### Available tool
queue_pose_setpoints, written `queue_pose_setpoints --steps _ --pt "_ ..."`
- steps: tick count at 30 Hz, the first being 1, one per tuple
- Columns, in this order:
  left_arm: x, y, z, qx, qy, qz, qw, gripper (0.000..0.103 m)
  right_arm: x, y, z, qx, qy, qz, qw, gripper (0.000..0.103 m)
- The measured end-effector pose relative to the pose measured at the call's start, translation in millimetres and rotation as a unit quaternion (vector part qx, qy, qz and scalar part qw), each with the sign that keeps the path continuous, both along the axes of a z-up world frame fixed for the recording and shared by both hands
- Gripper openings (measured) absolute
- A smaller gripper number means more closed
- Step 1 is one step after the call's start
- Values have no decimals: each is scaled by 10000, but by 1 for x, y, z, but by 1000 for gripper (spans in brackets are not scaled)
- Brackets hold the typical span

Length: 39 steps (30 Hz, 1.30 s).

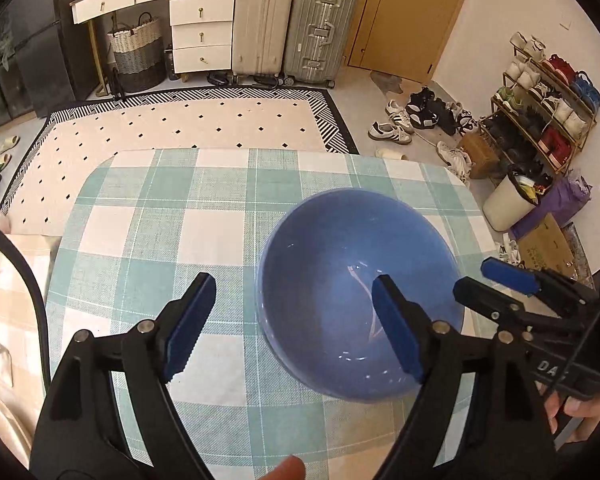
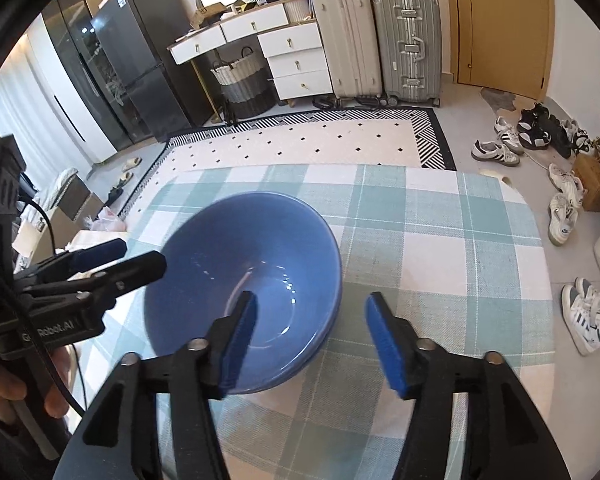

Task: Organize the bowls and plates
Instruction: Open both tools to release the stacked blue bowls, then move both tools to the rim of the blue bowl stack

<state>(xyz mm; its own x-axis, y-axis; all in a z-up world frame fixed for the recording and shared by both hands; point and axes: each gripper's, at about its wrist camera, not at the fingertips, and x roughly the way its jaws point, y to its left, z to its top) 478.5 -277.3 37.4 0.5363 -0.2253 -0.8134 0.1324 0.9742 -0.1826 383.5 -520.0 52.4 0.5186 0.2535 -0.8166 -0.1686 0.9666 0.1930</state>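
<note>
Two claws hang over the checked surface, and both of yours stand spread with nothing pinched; your left claw has one pad over the cloth and the other above the blue bowl, while your right claw straddles the near right rim without touching it. The bowl sits upright on the cloth; in the right wrist view a second blue rim shows just under it, so it seems to rest nested in another, though you cannot be sure. Writing is scarce; "Robot.AI" reads on the left claw's body in the right wrist view, and "DA" on the right claw's body in the left wrist view. Beyond the surface lie a diamond-dotted rug, two upright suitcases, a white drawer unit, a woven basket and a shoe rack with loose shoes nearby.
</note>
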Motion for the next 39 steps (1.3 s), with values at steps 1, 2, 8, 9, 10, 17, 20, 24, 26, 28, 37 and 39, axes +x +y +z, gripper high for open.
queue_pose_setpoints --steps 1,2,8,9,10,17,20,24,26,28,37,39 --pt "-2 1 0 -3 6 -16 10000 80 -3 0 2 60 -18 5 10000 69" --pt "-4 1 0 10 11 -26 10000 81 -6 0 4 94 -32 3 10000 71" --pt "-19 11 2 1 -12 19 10000 86 -22 4 13 164 -126 19 9998 86" --pt "-22 12 2 2 -13 24 10000 90 -25 5 14 180 -127 38 9997 87" --pt "-25 14 3 -3 -21 30 10000 98 -27 5 14 205 -121 48 9997 87" --pt "-42 26 9 -56 -93 67 9999 101 -42 9 18 300 -136 73 9994 95" --pt "-48 31 10 -61 -109 81 9999 101 -48 10 18 294 -153 90 9994 97" --pt "-53 34 9 -67 -107 91 9999 101 -51 12 18 282 -136 126 9994 98" --pt "-56 36 8 -82 -104 98 9999 101 -53 13 17 283 -136 122 9994 98" --pt "-58 38 6 -108 -84 98 9999 101 -55 13 17 305 -141 121 9994 98" --pt "-56 39 -1 -114 -38 103 9999 101 -55 8 11 371 -95 85 9992 98" --pt "-56 39 -1 -112 -35 100 9999 101 -54 6 9 374 -89 67 9992 98"
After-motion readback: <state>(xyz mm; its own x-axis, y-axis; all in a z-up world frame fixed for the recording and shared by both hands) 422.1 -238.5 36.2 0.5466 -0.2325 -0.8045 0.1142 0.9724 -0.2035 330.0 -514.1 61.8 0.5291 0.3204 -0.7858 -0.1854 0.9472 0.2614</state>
